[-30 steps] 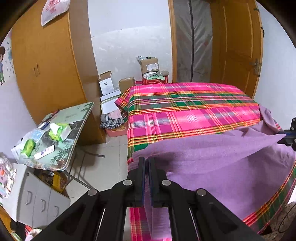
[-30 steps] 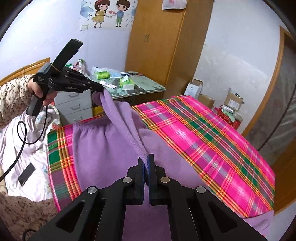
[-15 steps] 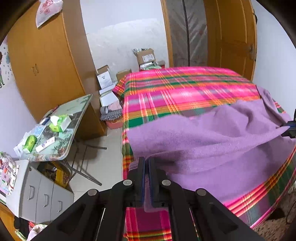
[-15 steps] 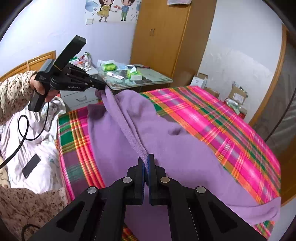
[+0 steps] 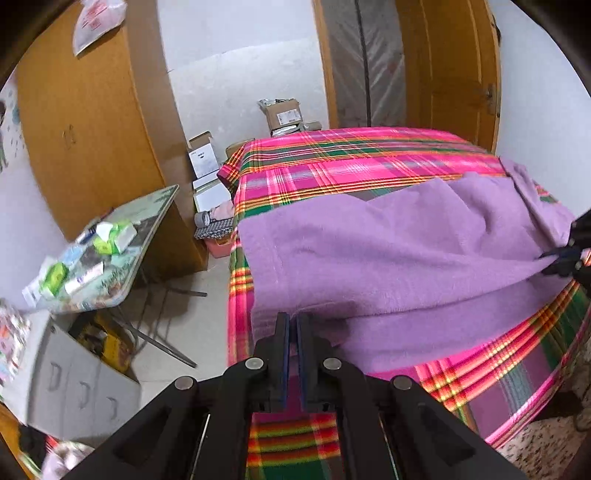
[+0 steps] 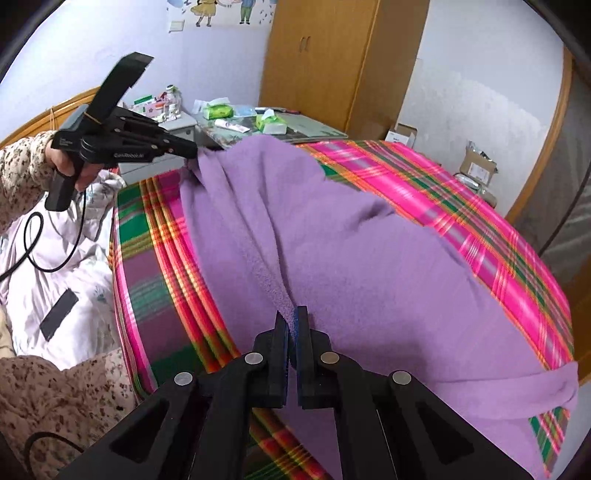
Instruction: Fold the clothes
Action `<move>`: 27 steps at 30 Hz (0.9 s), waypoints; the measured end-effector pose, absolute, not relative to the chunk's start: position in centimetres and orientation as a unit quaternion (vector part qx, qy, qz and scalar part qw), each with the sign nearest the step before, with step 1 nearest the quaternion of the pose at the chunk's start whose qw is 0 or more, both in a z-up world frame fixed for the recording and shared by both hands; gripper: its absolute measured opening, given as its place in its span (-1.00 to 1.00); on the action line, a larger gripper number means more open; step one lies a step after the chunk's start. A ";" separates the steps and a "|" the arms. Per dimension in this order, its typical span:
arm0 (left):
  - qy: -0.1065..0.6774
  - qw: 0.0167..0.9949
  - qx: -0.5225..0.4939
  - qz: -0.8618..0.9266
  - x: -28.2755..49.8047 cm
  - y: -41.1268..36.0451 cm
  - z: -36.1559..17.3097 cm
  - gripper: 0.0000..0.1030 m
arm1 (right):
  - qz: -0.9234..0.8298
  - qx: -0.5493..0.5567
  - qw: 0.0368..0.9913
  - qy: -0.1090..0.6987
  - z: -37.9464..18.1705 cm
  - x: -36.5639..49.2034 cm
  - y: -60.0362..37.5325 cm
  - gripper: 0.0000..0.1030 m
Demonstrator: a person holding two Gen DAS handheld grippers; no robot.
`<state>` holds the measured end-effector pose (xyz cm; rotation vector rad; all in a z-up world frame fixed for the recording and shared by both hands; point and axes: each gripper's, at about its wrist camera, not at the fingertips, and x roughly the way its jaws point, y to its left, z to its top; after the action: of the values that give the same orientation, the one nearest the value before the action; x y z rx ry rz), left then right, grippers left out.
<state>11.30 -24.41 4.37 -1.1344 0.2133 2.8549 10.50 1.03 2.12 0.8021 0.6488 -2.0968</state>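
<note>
Right wrist view | we pinch purple garment (image 6: 369,266) in both grippers, left gripper (image 6: 192,153), right gripper (image 6: 291,325), fingers narrow, over bed (image 6: 461,192) near edge | risk: thin bite slips, fold skews.

**A lived-in home bedroom**

A bed (image 6: 480,206) under a pink-and-green plaid cover fills the room. Beside it stand a tall wooden wardrobe (image 6: 325,62), a cluttered folding table (image 5: 122,254) and cardboard boxes (image 5: 282,114). A cartoon children's sticker (image 6: 221,11) decorates the wall.
</note>
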 end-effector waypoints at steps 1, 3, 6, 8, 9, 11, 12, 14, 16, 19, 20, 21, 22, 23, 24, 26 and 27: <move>0.066 0.029 -0.367 0.927 11.6 -24.4 4.2 -0.93 | -0.825 0.317 0.391 0.257 1.9 10.6 1.1 -0.94; 0.052 0.022 -0.367 0.928 12.0 -24.8 3.8 -0.89 | -0.825 0.320 0.390 0.256 1.4 10.7 1.1 -0.93; -0.015 0.028 -0.371 0.928 12.6 -26.1 3.8 -0.89 | -0.826 0.321 0.389 0.252 1.0 10.8 1.3 -0.92; -0.081 0.030 -0.365 0.927 13.2 -27.3 3.9 -0.89 | -0.826 0.318 0.388 0.256 0.7 11.1 1.4 -0.92; -0.117 0.037 -0.362 0.924 13.4 -27.8 4.1 -0.88 | -0.827 0.316 0.386 0.260 0.6 11.2 1.4 -0.93; -0.182 0.051 -0.354 0.916 13.6 -28.7 4.3 -0.75 | -0.827 0.309 0.383 0.272 0.3 11.6 1.4 -0.93; -0.205 0.056 -0.350 0.912 13.6 -29.0 4.5 -0.69 | -0.828 0.305 0.380 0.276 0.2 11.8 1.4 -0.93; -0.251 0.064 -0.342 0.903 13.4 -29.6 4.8 -0.56 | -0.831 0.300 0.378 0.277 0.2 12.0 1.4 -0.93; -0.300 0.074 -0.346 0.886 12.9 -30.1 4.7 -0.44 | -0.833 0.299 0.377 0.273 0.3 12.1 1.6 -0.94; -0.336 0.067 -0.364 0.866 11.7 -30.6 4.0 -0.39 | -0.834 0.301 0.377 0.267 0.2 12.0 1.8 -0.94; -0.345 0.062 -0.370 0.860 11.4 -30.7 3.8 -0.40 | -0.835 0.301 0.376 0.266 0.2 12.0 1.8 -0.94; -0.354 0.058 -0.377 0.854 11.0 -30.8 3.6 -0.40 | -0.836 0.300 0.376 0.265 0.2 12.0 1.8 -0.94; -0.364 0.055 -0.383 0.848 10.6 -31.0 3.4 -0.40 | -0.836 0.299 0.376 0.264 0.2 12.0 1.8 -0.94; -0.375 0.052 -0.386 0.841 10.3 -31.2 3.3 -0.41 | -0.838 0.299 0.375 0.262 0.2 12.0 1.8 -0.94; -0.385 0.049 -0.386 0.837 10.2 -31.4 3.2 -0.44 | -0.839 0.298 0.374 0.259 0.3 12.0 1.8 -0.94; -0.386 0.035 -0.386 0.837 10.1 -31.5 3.4 -0.85 | -0.841 0.296 0.373 0.256 0.4 12.0 1.8 -0.94; -0.382 0.027 -0.386 0.839 10.0 -31.6 3.5 -0.97 | -0.842 0.294 0.373 0.254 0.5 12.0 1.9 -0.94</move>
<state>9.99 -31.57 3.54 -1.1928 -1.1808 2.5912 11.96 1.86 0.54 0.7540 0.6517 -2.1587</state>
